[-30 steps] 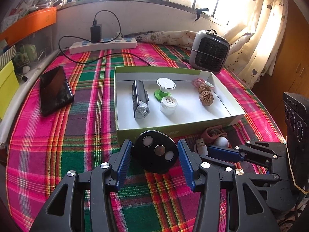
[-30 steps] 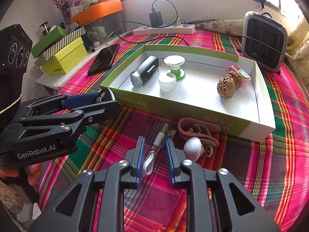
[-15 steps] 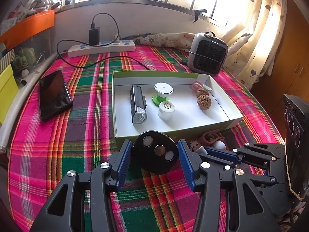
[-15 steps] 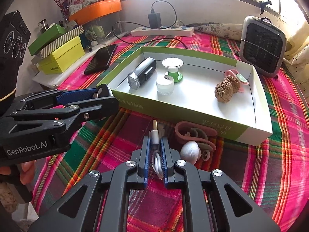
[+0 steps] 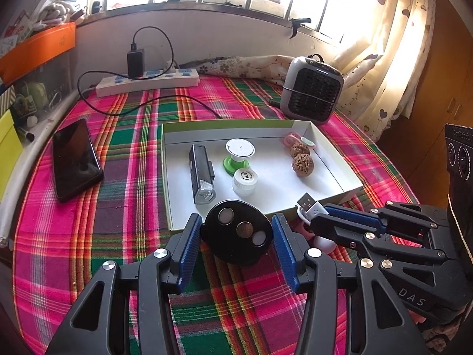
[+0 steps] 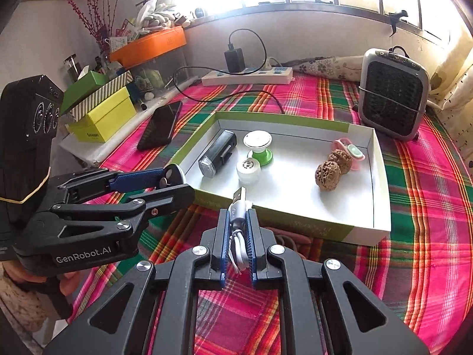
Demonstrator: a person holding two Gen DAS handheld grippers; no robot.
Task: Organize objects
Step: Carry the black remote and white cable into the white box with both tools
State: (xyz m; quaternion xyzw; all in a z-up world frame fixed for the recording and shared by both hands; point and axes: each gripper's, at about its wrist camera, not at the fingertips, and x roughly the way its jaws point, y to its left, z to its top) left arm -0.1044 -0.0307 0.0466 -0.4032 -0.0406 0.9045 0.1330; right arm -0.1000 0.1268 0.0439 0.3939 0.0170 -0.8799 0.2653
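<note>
Low in the right wrist frame, the right gripper (image 6: 236,236) is clamped on a coiled white USB cable (image 6: 238,207), plug pointing up-frame at the box (image 6: 278,210) just beyond. The left gripper (image 5: 236,236) — equally near — pinches a black disc (image 5: 238,232).

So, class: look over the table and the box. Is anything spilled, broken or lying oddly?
Nothing looks spilled or broken. Two things still lie on the cloth outside the box: the pink strap against its front wall and a white ball by it. The left gripper holds a black disc; the right gripper holds a white cable.
</note>
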